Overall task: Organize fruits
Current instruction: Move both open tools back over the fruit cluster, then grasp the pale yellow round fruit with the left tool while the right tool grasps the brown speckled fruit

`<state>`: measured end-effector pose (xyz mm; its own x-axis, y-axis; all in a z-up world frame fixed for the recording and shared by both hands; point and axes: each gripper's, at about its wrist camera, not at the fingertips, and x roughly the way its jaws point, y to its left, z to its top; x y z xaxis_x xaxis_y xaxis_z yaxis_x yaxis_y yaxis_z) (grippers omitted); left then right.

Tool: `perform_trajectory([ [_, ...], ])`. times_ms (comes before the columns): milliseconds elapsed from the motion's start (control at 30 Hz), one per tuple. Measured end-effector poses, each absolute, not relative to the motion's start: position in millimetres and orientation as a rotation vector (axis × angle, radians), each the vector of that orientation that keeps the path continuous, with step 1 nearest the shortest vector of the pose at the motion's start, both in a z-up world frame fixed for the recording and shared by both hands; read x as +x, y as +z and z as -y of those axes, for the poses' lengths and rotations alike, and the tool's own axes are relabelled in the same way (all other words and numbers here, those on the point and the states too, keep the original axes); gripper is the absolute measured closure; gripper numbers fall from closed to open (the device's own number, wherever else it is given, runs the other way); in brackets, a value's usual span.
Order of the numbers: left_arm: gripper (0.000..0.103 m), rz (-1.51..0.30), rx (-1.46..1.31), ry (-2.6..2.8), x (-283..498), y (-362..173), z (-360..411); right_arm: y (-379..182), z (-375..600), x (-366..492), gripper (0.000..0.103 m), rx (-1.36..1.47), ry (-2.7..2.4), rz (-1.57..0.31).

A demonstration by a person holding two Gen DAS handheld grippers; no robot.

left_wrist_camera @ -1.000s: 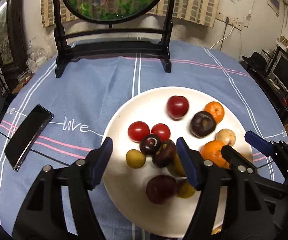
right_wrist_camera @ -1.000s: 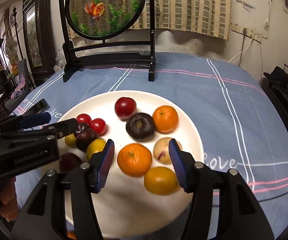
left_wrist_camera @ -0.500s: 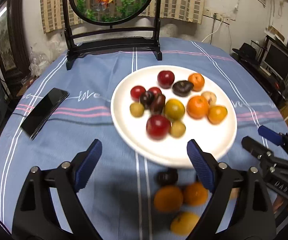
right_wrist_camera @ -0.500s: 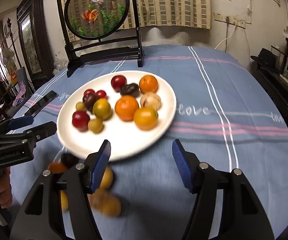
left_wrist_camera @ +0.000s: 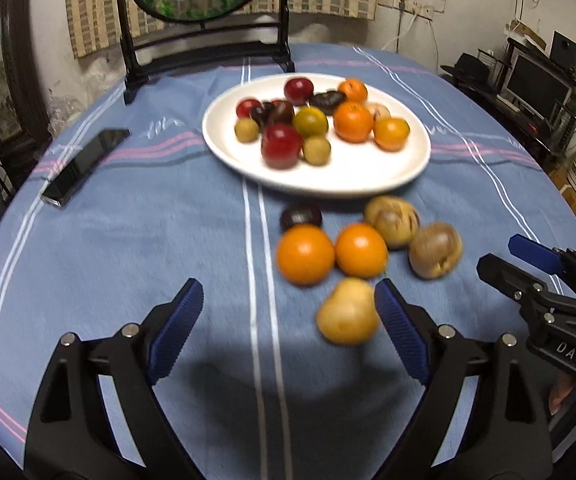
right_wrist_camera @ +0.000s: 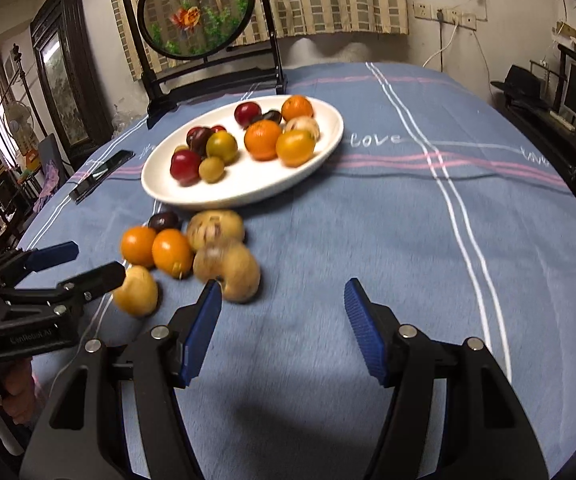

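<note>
A white plate holds several fruits: red plums, dark plums, small green ones and oranges. Loose fruit lies on the blue cloth in front of it: a dark plum, two oranges, a yellow pear and two brownish fruits. My left gripper is open and empty, just short of the pear. My right gripper is open and empty, right of the loose fruit; it also shows in the left wrist view.
A black phone lies on the cloth at the left. A round goldfish screen on a black stand stands at the table's far side. Shelves and monitors stand beyond the table's right edge.
Both grippers have pulled back from the plate toward the near edge. The loose fruits in front of the plate have come into full view. Both stay open.
</note>
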<state>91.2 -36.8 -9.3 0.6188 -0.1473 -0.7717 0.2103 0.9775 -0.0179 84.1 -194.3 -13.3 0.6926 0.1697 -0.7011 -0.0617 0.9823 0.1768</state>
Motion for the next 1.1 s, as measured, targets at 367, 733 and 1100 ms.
perform_trajectory([
  [367, 0.014, -0.928, 0.100, -0.233, 85.4, -23.8, 45.3, -22.4, 192.3, 79.8, 0.039, 0.154, 0.144, -0.826],
  [733, 0.049, -0.991, 0.089, -0.283, 94.7, -36.6, 58.9, -27.0, 192.9, 79.7, 0.039, 0.164, 0.150, -0.852],
  [1100, 0.064, -0.997, 0.076, -0.294, 90.2, -33.1, 46.7, -28.9, 173.8, 92.4, 0.039, 0.096, 0.170, -0.899],
])
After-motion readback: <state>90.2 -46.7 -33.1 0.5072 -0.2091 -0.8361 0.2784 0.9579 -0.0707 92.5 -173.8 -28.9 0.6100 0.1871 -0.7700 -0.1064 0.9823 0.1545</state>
